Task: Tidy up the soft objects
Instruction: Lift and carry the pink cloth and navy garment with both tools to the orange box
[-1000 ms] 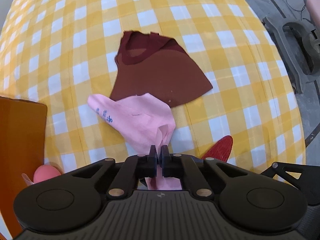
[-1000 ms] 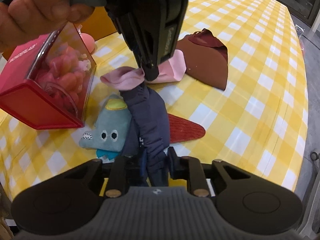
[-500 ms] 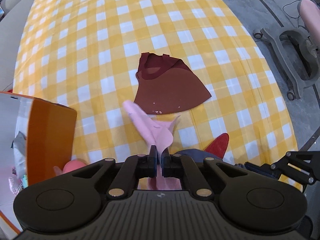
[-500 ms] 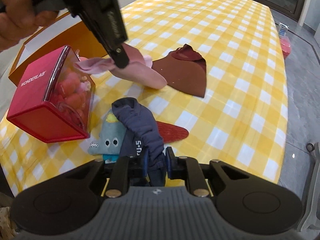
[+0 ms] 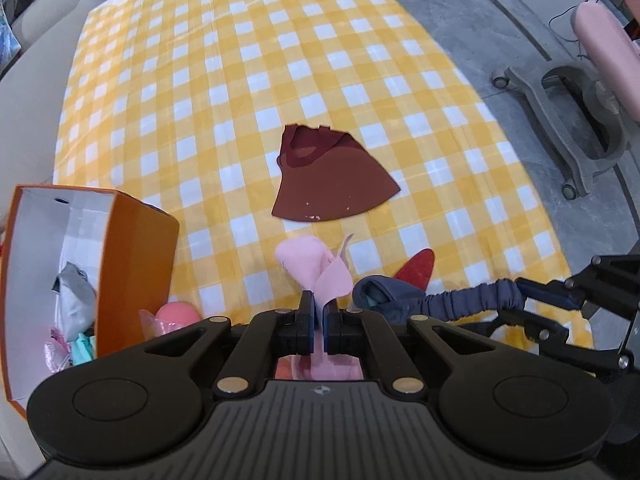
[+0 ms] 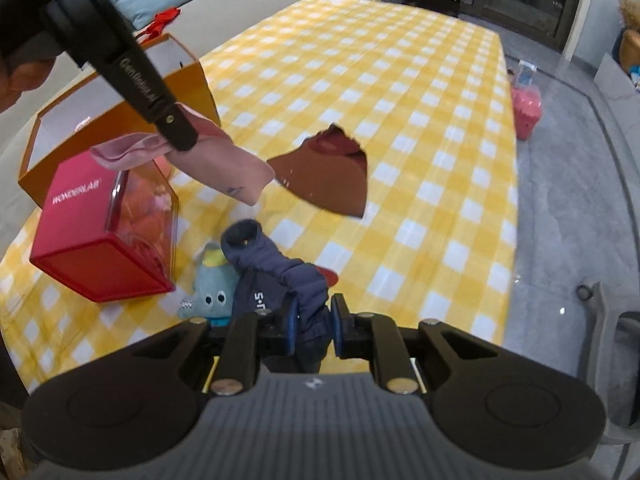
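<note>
two soft pieces held up over the checked desk

the left gripper [image 5: 319, 312] has its fingers clamped on a pink cloth [image 5: 316, 270], which hangs clear above the yellow-and-white checked desk [image 5: 200, 100]. in the right wrist view the same pink cloth [image 6: 224, 160] droops from the fingers in front of an open orange box [image 6: 192, 76].

the right gripper [image 6: 313, 322] has its fingers closed on a bunched navy garment [image 6: 280, 272] with white lettering; its far end is lifted over a small blue plush toy [image 6: 212, 284] lying on the desk. a red piece [image 5: 418, 266] peeks out beside the garment.

a brown cloth [image 5: 332, 180] lies flat near the middle of the desk, apart from both grippers. a red box with a clear window [image 6: 100, 240] stands just beside the plush toy, in front of the orange box, which holds a few soft things.
</note>
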{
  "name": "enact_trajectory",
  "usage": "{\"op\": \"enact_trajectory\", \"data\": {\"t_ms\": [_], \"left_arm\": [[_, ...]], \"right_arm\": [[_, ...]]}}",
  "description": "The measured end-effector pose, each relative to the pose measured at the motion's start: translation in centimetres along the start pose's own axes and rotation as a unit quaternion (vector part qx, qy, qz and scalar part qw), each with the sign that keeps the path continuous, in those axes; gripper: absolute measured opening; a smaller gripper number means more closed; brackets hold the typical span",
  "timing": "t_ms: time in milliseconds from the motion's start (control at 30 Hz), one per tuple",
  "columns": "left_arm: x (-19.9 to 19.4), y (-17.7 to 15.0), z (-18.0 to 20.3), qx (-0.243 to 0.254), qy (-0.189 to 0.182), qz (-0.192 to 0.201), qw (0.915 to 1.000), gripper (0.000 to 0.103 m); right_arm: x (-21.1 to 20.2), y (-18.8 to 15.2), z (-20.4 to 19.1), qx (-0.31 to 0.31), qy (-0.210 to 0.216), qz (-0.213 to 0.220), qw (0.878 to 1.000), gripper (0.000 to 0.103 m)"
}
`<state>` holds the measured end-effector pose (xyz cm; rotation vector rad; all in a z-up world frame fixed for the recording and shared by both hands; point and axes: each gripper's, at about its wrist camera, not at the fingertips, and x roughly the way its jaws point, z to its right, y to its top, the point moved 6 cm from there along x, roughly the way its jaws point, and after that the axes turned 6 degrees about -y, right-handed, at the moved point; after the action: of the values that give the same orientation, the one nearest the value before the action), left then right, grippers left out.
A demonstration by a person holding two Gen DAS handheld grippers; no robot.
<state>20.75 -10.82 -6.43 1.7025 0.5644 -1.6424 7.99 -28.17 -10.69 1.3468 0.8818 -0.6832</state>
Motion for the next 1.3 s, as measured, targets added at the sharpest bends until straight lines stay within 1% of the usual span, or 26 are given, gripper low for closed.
{"op": "enact_trajectory", "data": {"t_ms": [267, 600, 767, 1000, 1300], "left_arm": [[-5.1, -0.8, 0.1, 0.001, -0.007, 0.042, 0.9991, 0.004], [-8.6, -3.5, -0.8, -0.001, -0.006, 0.068, 0.9977, 0.004], [-10.3, -5.0, -1.8, -0.006, -0.005, 0.081, 0.9967, 0.004], [-12.5, -7.7, -3.9, -0.016, -0.005, 0.097, 0.9952, 0.004], [-14.3, -11.2, -8.8, -0.047, 0.000, 0.108, 0.9931, 0.004]], "right_arm": [[-5.1, 3.4, -0.8, -0.031, -0.032, 0.034, 0.998, 0.015], [-9.6, 5.8, -2.1, -0.069, -0.074, 0.050, 0.994, 0.015], [-11.2, 6.7, -3.3, -0.084, -0.085, 0.056, 0.991, 0.015], [-12.5, 8.1, -6.7, -0.116, -0.088, 0.064, 0.987, 0.015], [-14.2, 11.3, -13.4, -0.173, -0.082, 0.083, 0.978, 0.015]]}}
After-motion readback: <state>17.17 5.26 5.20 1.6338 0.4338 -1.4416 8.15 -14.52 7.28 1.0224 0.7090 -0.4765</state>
